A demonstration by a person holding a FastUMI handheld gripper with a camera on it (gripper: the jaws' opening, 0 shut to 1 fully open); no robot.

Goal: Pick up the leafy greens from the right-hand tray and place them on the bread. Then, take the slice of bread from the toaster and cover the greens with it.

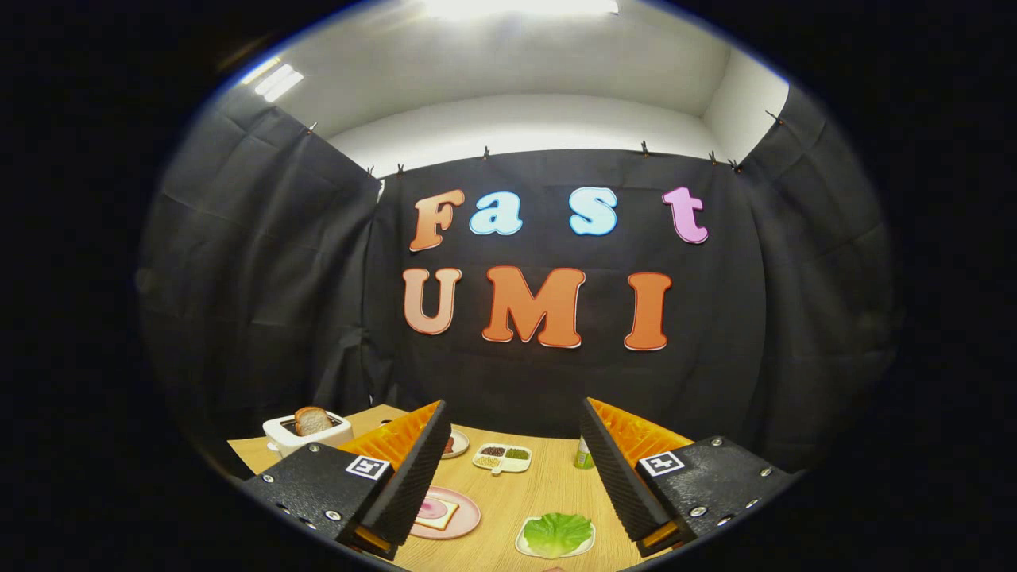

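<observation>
**Claw open above the greens, nothing picked up yet**

The wooden surface (508,496) carries everything, and the claw (508,465) hangs over its near edge with its fingers wide apart and empty. Far off to the left stands a white toaster (306,434) with a slice of bread (313,419) poking out of its slot. Beside the left finger lies a pink plate (465,516) holding the bottom bread (438,514), which seems to have a pink filling on it. The leafy greens (558,533) sit on a small white tray (524,546) low between the fingers, nearer the right one. They look light, floppy and easily torn, so a gentle pinch on a raised ruffled edge should lift them. Beyond lie a divided dish (502,457) and a green bottle (584,454).
</observation>
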